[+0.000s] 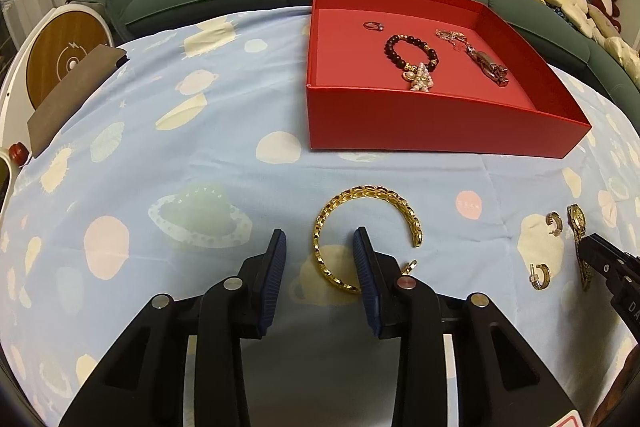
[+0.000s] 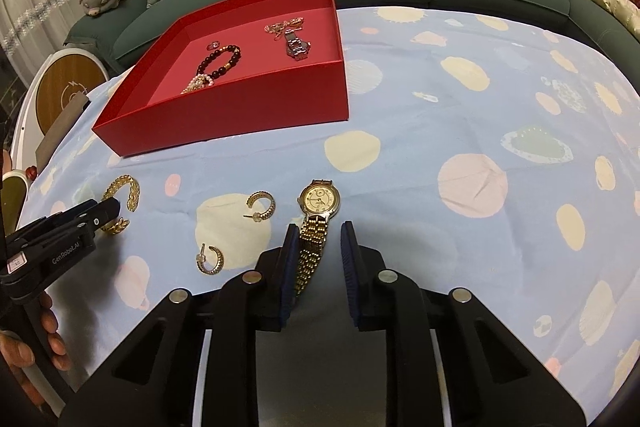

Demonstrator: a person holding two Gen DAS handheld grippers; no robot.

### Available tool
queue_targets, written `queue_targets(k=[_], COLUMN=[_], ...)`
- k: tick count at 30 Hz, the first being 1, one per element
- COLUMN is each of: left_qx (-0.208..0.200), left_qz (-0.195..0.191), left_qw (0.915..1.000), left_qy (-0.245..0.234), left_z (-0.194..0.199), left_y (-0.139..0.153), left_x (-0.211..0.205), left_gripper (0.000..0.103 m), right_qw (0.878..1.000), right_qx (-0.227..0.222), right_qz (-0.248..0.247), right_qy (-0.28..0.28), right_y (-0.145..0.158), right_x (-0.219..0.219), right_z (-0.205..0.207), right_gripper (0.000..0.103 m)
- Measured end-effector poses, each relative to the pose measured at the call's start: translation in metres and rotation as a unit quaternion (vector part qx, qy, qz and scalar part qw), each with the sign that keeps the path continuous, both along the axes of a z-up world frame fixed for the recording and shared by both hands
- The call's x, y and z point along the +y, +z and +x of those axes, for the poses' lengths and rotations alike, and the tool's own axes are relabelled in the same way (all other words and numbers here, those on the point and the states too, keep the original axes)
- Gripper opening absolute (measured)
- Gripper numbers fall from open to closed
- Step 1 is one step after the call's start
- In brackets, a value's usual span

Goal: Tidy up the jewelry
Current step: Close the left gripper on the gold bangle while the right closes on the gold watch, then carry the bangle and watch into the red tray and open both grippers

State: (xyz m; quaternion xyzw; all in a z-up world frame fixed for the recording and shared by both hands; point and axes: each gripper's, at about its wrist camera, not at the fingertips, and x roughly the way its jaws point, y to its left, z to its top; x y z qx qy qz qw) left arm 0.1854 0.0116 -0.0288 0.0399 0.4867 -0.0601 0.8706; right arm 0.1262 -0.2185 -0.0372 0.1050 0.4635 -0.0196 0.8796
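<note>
**Inspector:** Status of the jewelry?

**Assistant:** Partly sorted, by my judgement. The red box (image 1: 440, 119) already holds a small ring (image 1: 373, 25), a dark bead bracelet (image 1: 410, 51) with a pale pearl cluster (image 1: 421, 79) at its near edge, a fine chain (image 1: 452, 35) and a silver-toned watch (image 1: 490, 67). Four pieces lie outside it on the desk (image 1: 180, 155), which is covered in a blue planet-print cloth: an open gold cuff bangle (image 1: 362, 227), a gold watch (image 2: 318, 223) and two gold hoop earrings (image 2: 262, 207) (image 2: 211, 259).

**Inspector:** Position of each gripper?

**Assistant:** The left gripper (image 1: 320, 247) is low over the desk, nose toward the box. Its fingers (image 1: 276, 259) are spread and hold nothing; the bangle's left arc lies between them, the right finger inside the ring. Whether a pad touches the metal cannot be told. The right gripper (image 2: 318, 243) is likewise low, fingers (image 2: 290, 251) parted and empty, straddling the gold watch's bracelet band. The band runs close along the left finger; the dial lies just beyond the tips.

**Inspector:** Relation to the box?

**Assistant:** Both pieces lie well short of its front wall. The earrings sit between the two grippers, untouched.

**Inspector:** Remaining work?

**Assistant:** Four items to move, judged from the present layout.
</note>
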Motion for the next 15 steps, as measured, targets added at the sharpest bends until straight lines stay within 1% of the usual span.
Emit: queue_targets(k=[1, 3, 6, 9, 15], left_qx=[0.000, 0.003, 0.010, 0.020, 0.026], left_qz=[-0.002, -0.008, -0.024, -0.040, -0.058], left_qw=[1.0000, 0.9999, 0.9996, 0.9988, 0.9977], left_qy=[-0.002, -0.007, -0.012, -0.019, -0.025], left_z=[0.000, 0.001, 0.002, 0.002, -0.003], left_y=[0.000, 0.001, 0.001, 0.002, 0.010], left_x=[0.000, -0.001, -0.001, -0.002, -0.002], left_gripper=[0.013, 0.005, 0.002, 0.002, 0.002], right_qw=[1.000, 1.000, 1.000, 1.000, 0.999], right_qx=[0.002, 0.005, 0.006, 0.002, -0.027], right_qz=[0.002, 0.011, 0.018, 0.020, 0.015], right_qy=[-0.001, -0.002, 0.001, 0.004, 0.015], right_y=[0.000, 0.000, 0.002, 0.005, 0.027], right_x=[-0.002, -0.007, -0.012, -0.015, -0.017], right_z=[-0.001, -0.003, -0.006, -0.010, -0.017], right_gripper=[0.011, 0.011, 0.011, 0.011, 0.011])
